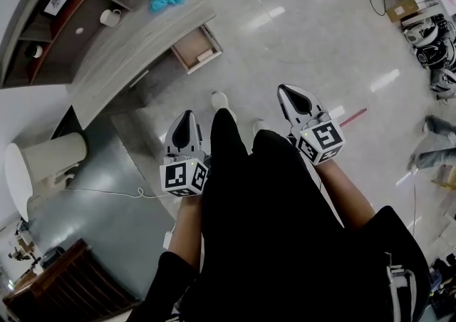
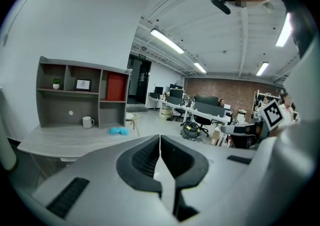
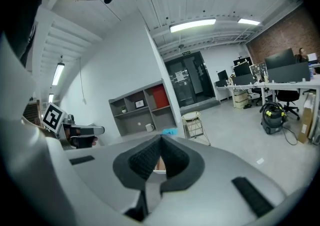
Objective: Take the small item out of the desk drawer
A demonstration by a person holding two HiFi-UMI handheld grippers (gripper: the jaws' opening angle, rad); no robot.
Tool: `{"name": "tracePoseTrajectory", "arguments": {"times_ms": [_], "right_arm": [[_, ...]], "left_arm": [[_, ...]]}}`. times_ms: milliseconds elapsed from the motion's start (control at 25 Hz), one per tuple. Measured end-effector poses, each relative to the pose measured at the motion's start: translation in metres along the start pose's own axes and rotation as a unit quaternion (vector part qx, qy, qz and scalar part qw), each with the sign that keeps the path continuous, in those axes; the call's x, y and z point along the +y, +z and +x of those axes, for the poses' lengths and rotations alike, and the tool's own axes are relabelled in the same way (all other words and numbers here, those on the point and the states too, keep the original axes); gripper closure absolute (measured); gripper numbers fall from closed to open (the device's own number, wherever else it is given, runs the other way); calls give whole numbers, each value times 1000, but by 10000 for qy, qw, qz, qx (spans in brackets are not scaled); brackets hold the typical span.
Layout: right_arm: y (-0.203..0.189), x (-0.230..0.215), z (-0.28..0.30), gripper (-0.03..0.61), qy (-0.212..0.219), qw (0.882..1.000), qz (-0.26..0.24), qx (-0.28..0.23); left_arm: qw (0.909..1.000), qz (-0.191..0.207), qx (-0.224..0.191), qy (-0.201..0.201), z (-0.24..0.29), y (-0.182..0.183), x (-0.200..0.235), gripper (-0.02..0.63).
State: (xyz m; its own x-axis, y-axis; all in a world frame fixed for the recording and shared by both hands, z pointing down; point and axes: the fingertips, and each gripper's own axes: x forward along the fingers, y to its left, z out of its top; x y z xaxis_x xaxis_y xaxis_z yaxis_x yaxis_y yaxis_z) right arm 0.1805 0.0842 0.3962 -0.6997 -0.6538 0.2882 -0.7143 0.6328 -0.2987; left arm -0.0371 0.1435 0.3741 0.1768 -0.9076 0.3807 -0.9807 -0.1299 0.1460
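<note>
Both tongs shut and empty: left tongs (image 2: 160,139) have tips meeting with nothing between, right tongs (image 3: 160,139) the same, both held low in front of the person, well apart from the worktop (image 1: 135,50). The drawer (image 1: 197,48) hangs pulled out at the worktop's front edge. The small item should be in there, but its contents are too small to make out. Risks: reaching in with the tongs shut would only shove the item about, so they need opening first. The open drawer sticks out into the walking path and could be knocked. A white cable (image 1: 100,191) on the floor at the left could catch a foot. On the worktop are a blue cloth (image 1: 167,0), a white mug (image 1: 110,18) and a grey shelf unit (image 1: 64,0) at the back. Glossy pale floor (image 1: 306,35), open office, more desks far behind.
</note>
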Motion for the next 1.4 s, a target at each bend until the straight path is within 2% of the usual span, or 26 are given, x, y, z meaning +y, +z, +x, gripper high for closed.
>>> {"name": "tracePoseTrajectory", "arguments": {"times_ms": [200, 480, 1000, 1200, 1400], "right_arm": [[9, 5, 34, 580, 26, 9999, -142, 71], [36, -14, 92, 580, -238, 9993, -237, 189], [59, -6, 253, 580, -281, 9963, -175, 795], [79, -5, 304, 580, -382, 9963, -199, 746], [81, -5, 326, 580, -488, 9956, -221, 768]], "left_arm": [[9999, -17, 98, -54, 36, -2, 34, 603], [9991, -107, 239, -322, 99, 5, 74, 603], [9944, -399, 692, -697, 198, 0, 172, 603], [9924, -228, 810, -903, 227, -2, 203, 603], [9858, 180, 1219, -1137, 255, -31, 218, 603]]}}
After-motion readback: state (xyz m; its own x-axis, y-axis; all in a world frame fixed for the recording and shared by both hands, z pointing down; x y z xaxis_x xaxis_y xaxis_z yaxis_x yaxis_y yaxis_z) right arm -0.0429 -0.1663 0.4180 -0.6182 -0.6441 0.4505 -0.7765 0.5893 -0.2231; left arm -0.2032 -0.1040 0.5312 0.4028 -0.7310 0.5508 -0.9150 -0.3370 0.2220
